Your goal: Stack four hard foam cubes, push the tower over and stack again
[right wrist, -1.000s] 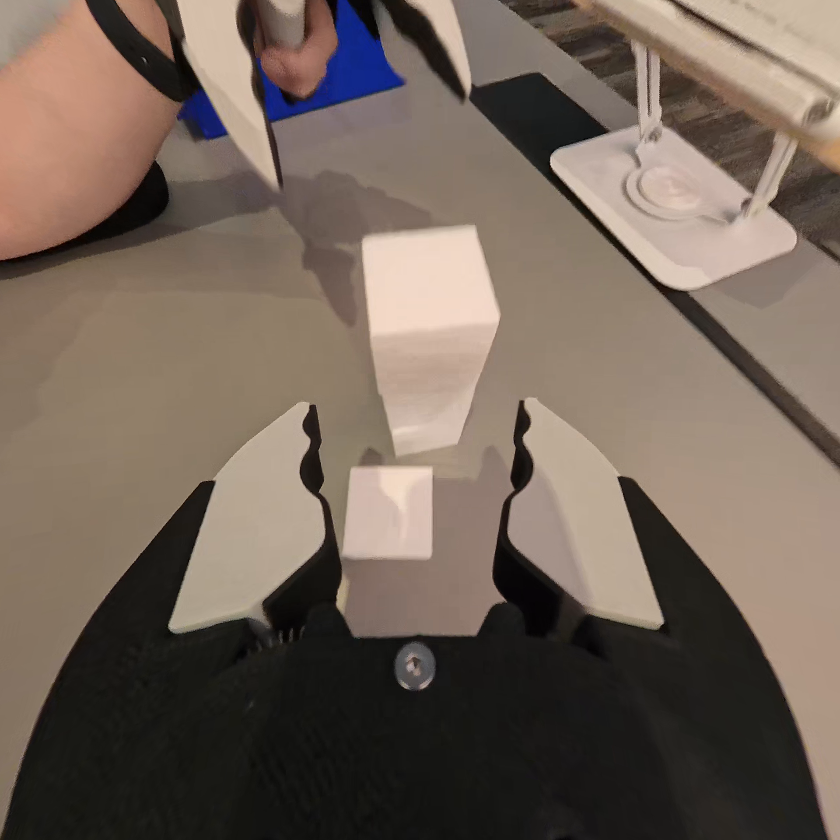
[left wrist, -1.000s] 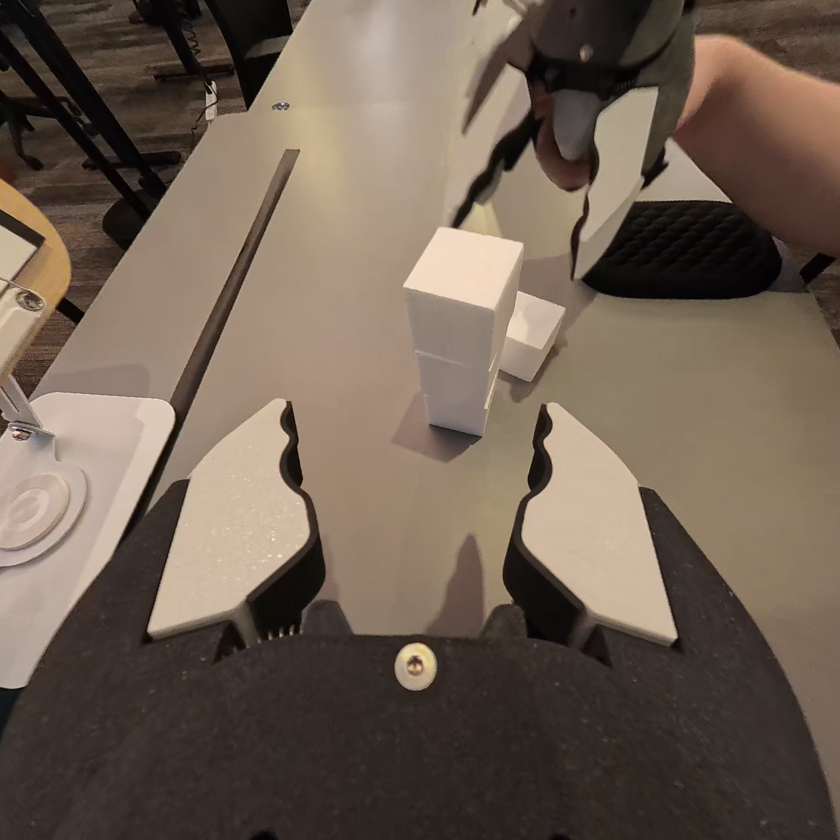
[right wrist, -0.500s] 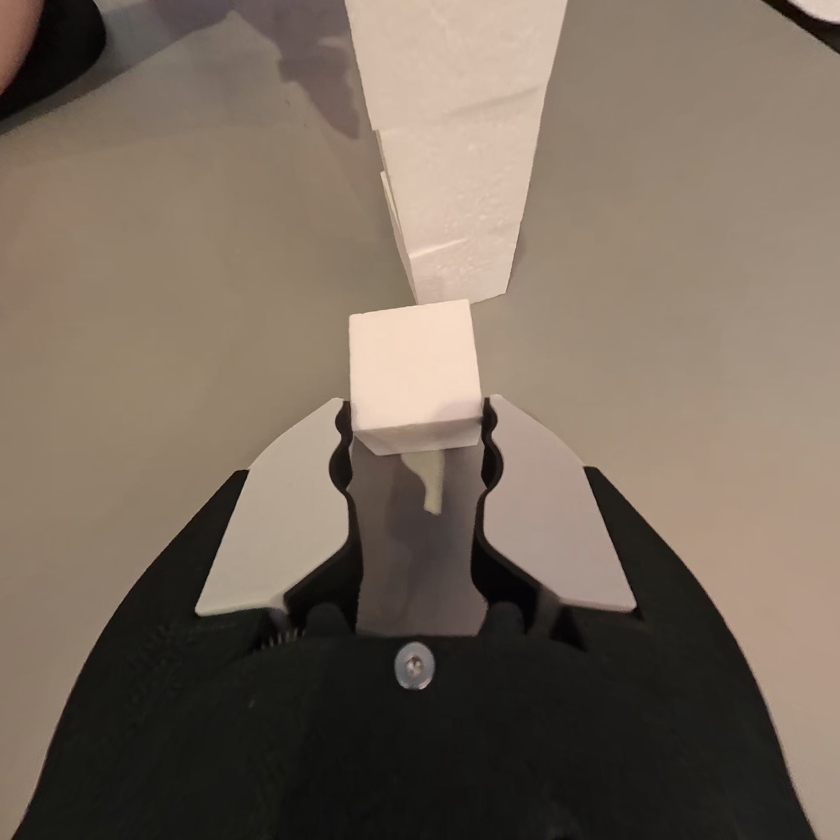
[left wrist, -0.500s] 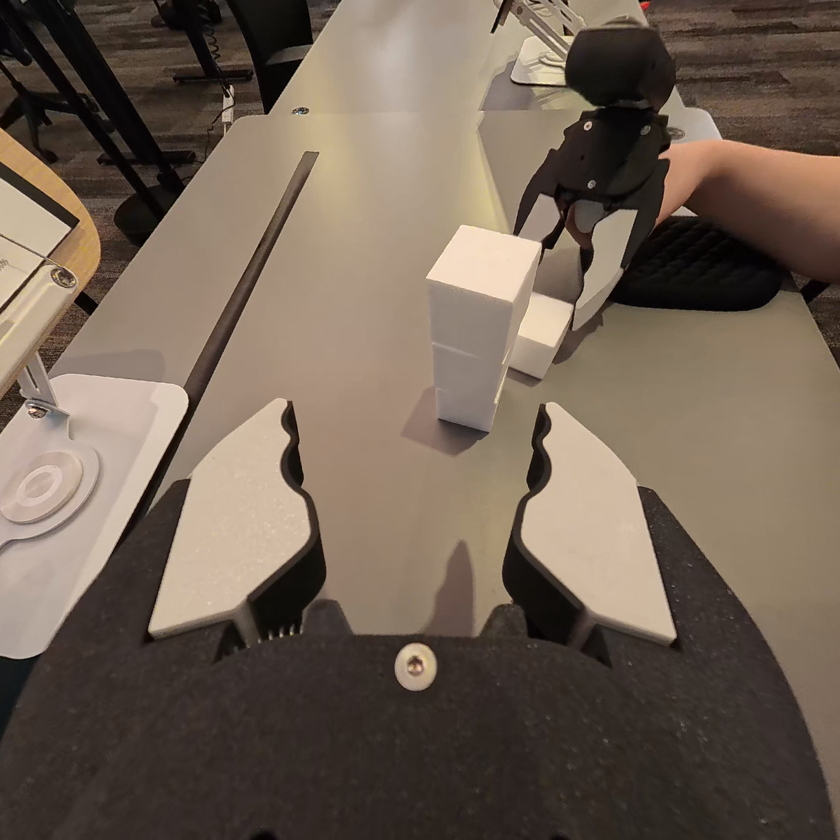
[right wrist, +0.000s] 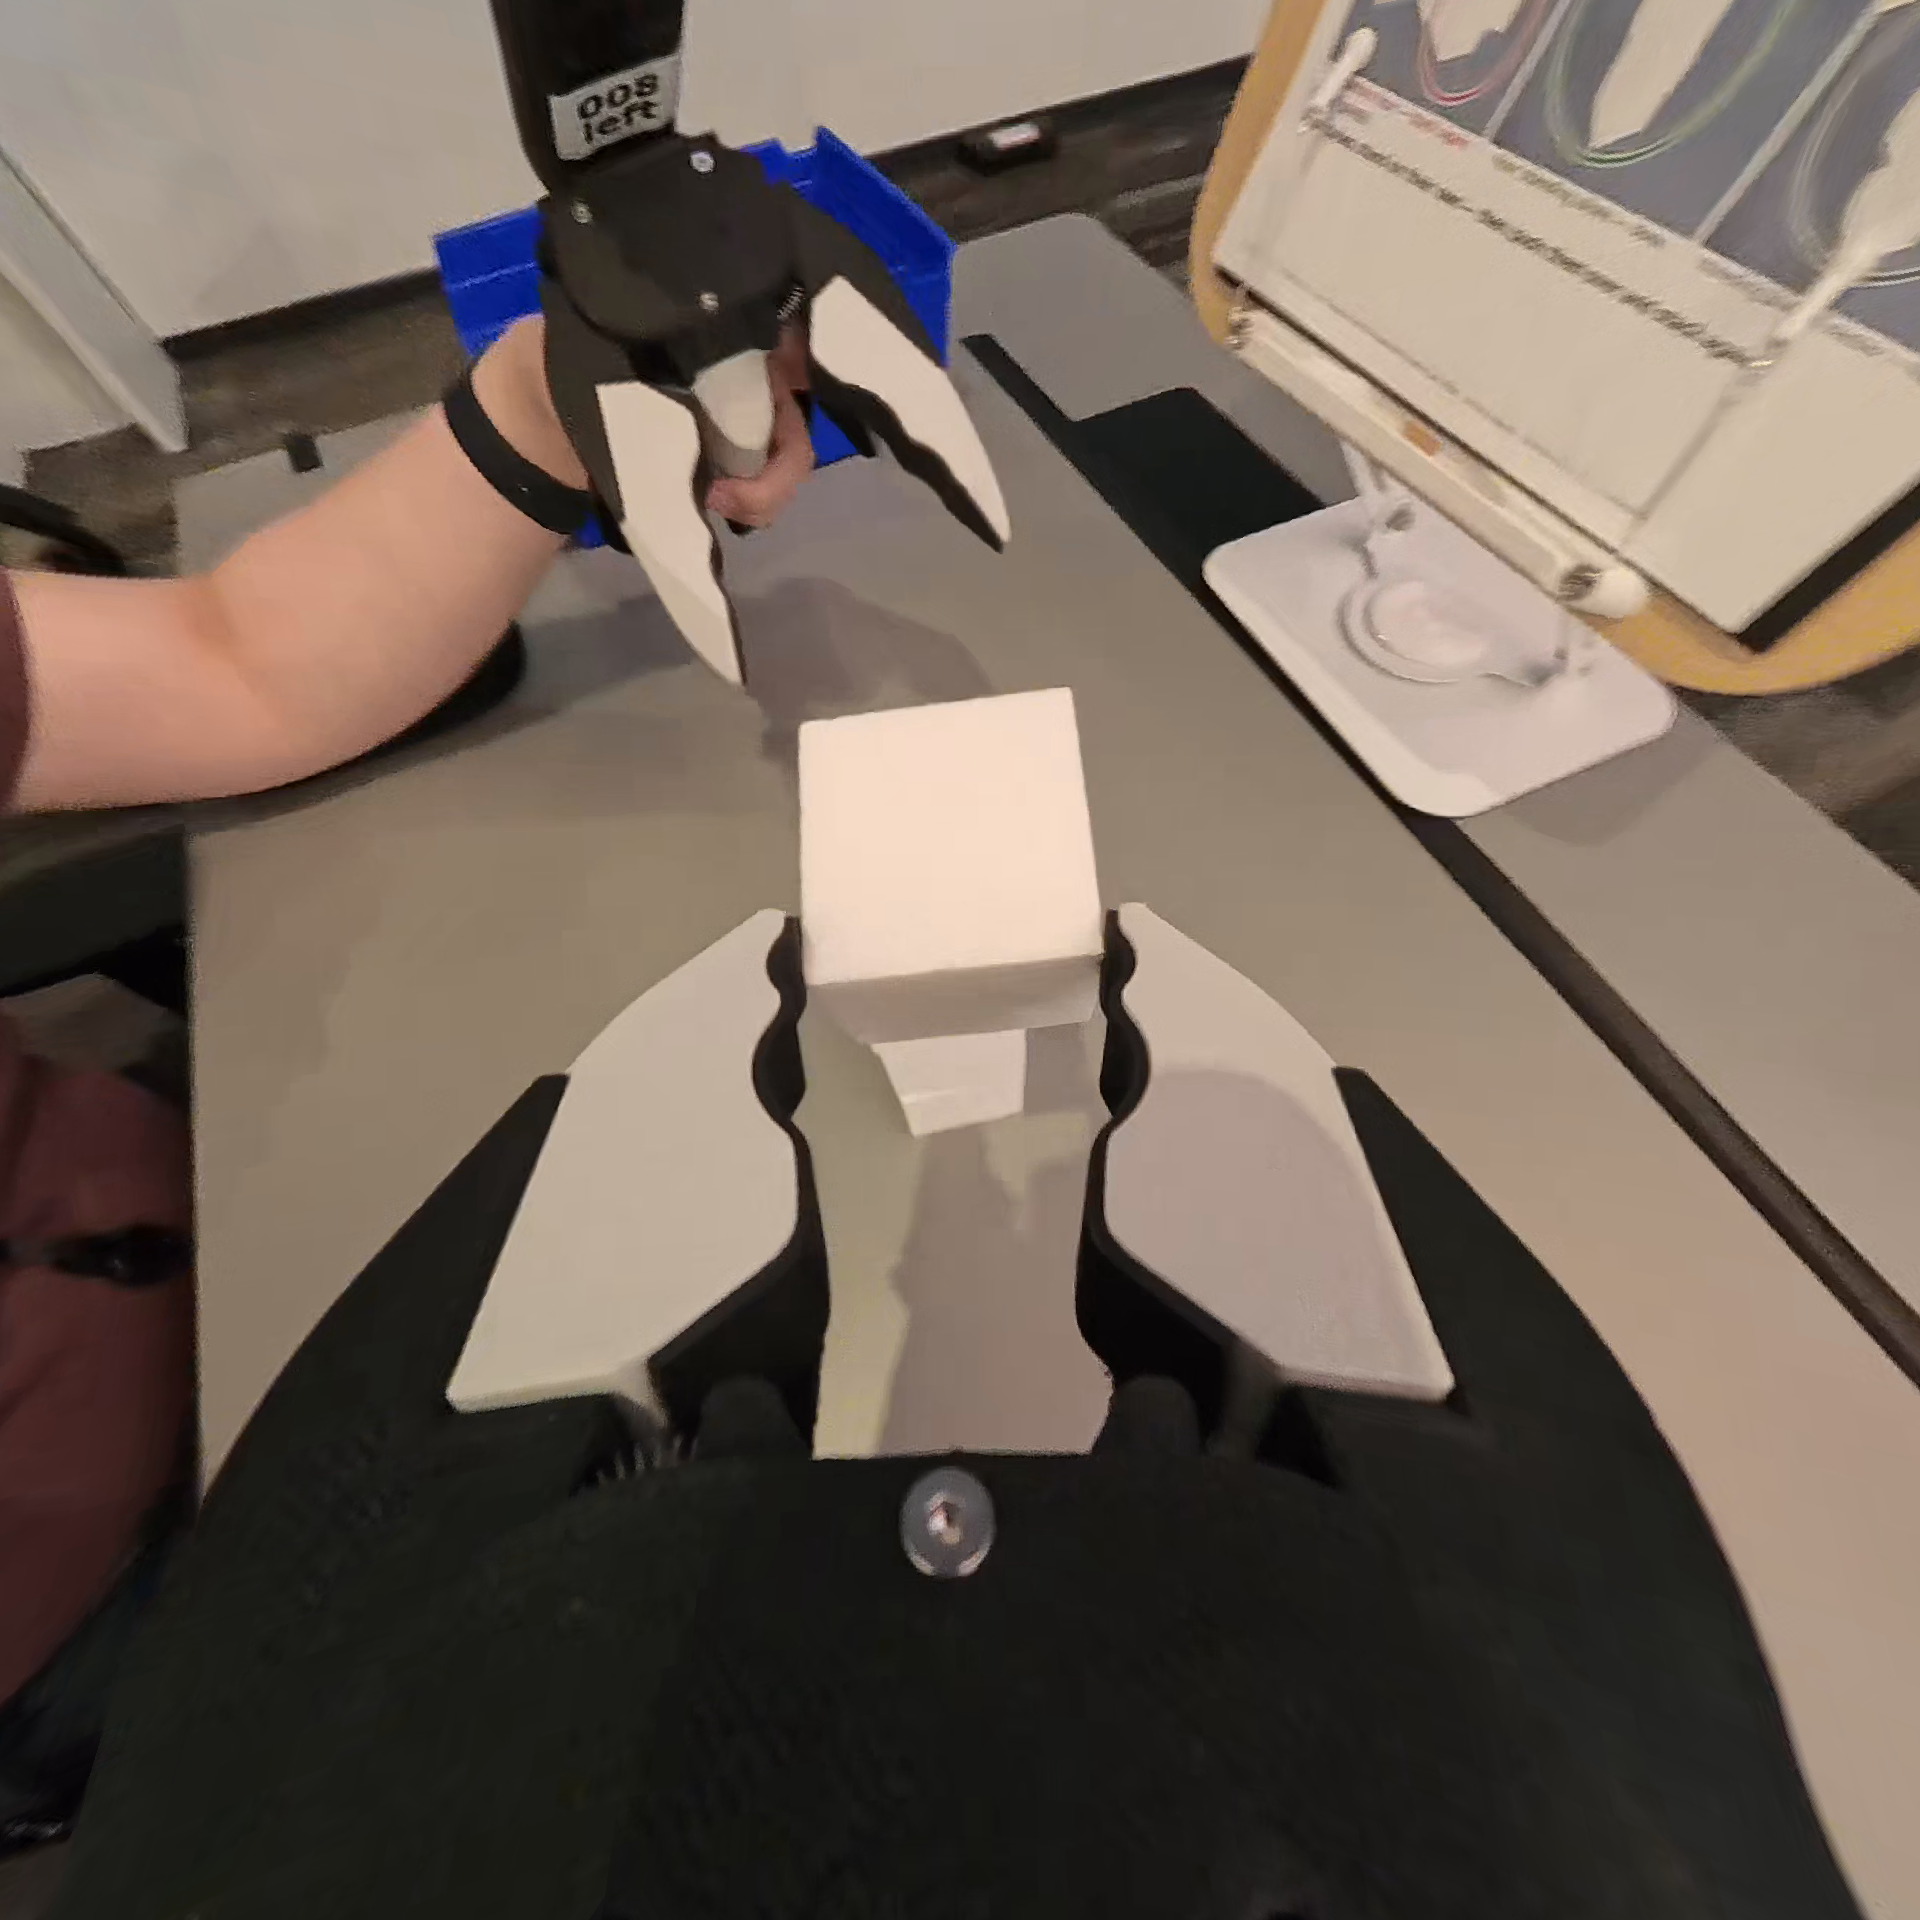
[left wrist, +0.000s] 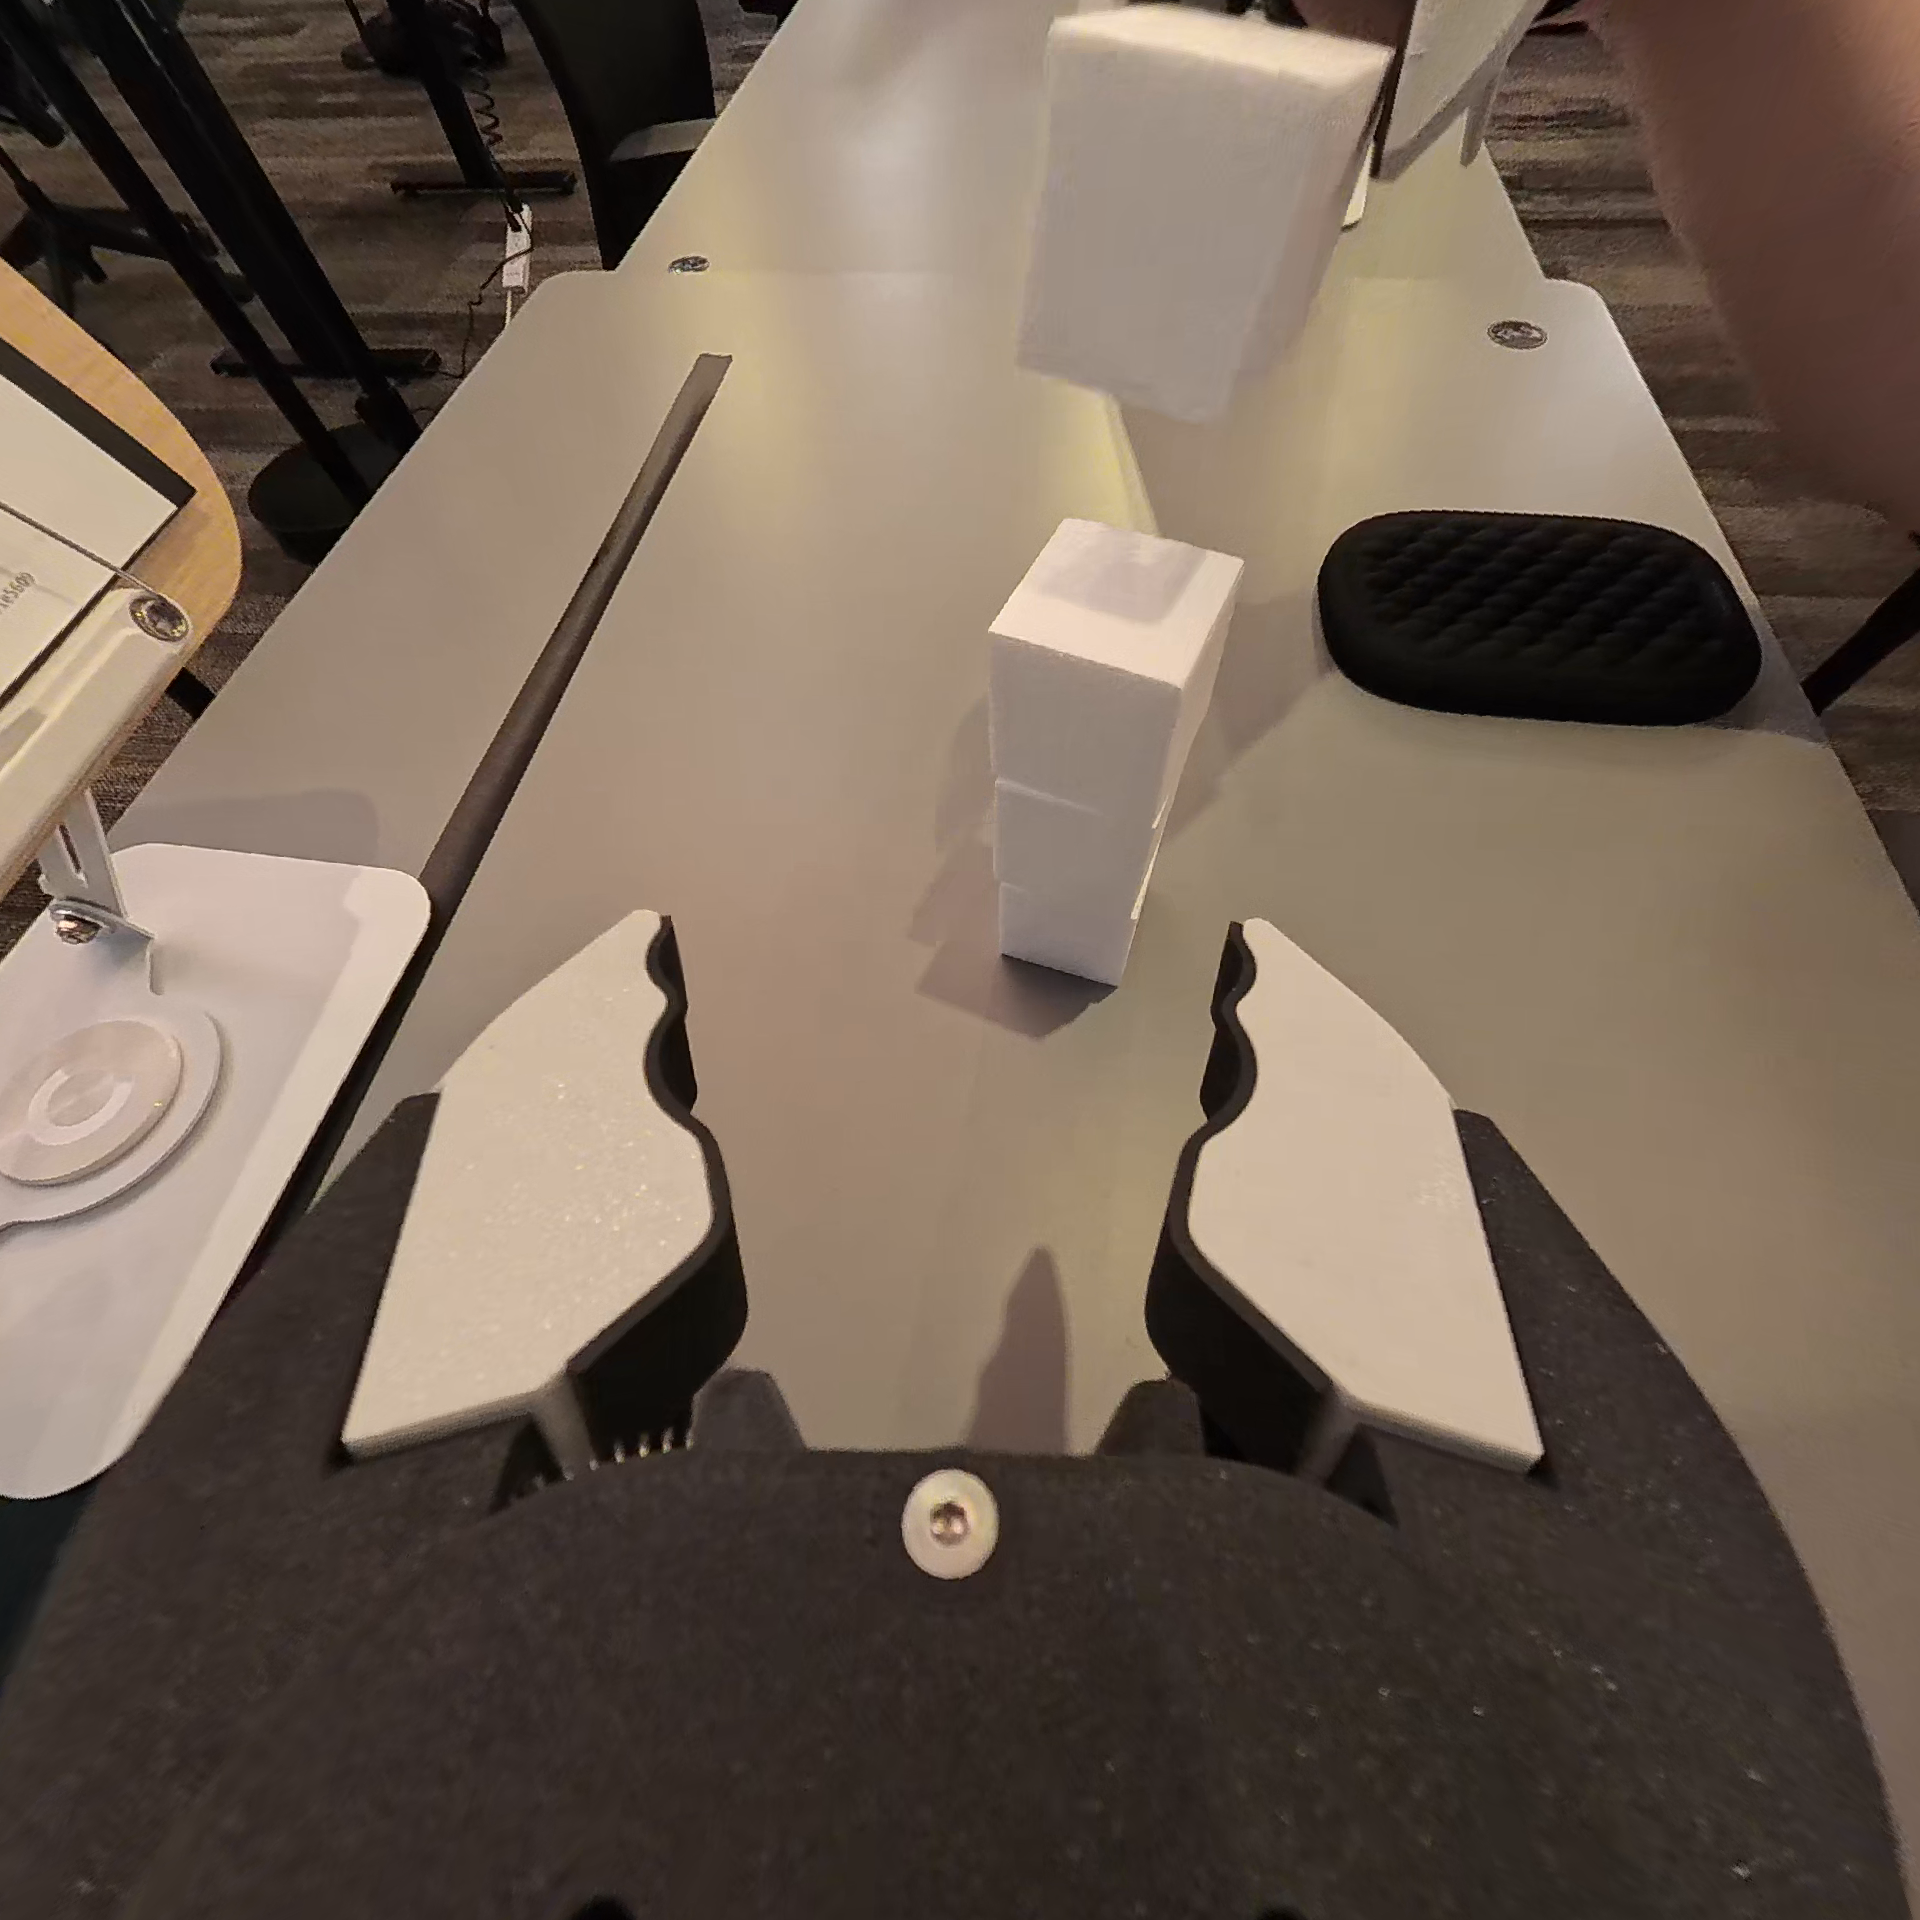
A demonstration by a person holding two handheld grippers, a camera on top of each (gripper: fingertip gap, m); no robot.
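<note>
The held cube [right wrist: 940,842] hides most of the stack [right wrist: 961,1081] beneath it; the right tongs [left wrist: 1439,73] above the stack are cropped.

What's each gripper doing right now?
Left gripper: open, empty, back from the three-cube stack.
Right gripper: shut on the fourth cube, held in the air above the stack.

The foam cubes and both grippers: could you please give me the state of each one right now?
Stack of three cubes: upright on the grey table, slightly uneven.
Fourth cube: clamped in the right gripper, held in the air above the stack, not placed.
Left gripper: open, empty, short of the stack.
</note>
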